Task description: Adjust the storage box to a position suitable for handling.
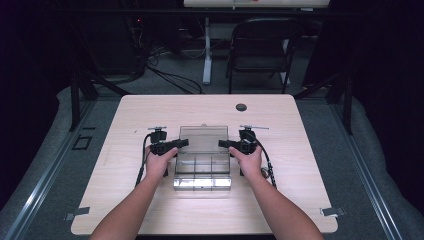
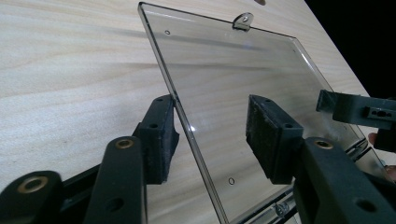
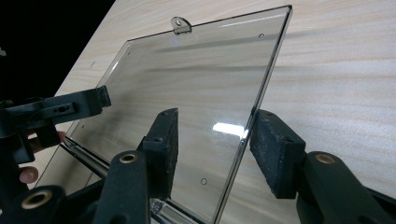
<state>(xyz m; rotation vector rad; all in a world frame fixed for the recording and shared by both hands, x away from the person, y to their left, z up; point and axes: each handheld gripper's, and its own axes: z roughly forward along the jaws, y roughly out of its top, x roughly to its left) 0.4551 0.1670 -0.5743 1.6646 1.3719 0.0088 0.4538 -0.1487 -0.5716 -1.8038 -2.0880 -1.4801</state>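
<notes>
Looking down from the high view, we've got the clear plastic hinged lid (image 1: pixel 202 138) of the compartment box (image 1: pixel 202 172) standing open mid-table, left gripper (image 1: pixel 181 144) and right gripper (image 1: pixel 223 144) at its side edges. Left gripper view: lid edge touches one pad (image 2: pixel 163 135), the other stands clear. Right gripper view: edge sits between spread pads (image 3: pixel 275 149), not clamped.

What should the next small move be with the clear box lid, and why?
Probably draw both grippers sideways off the lid. It lies swung back, and the left gripper and right gripper straddle its side edges with gaps showing, apparently released.
</notes>
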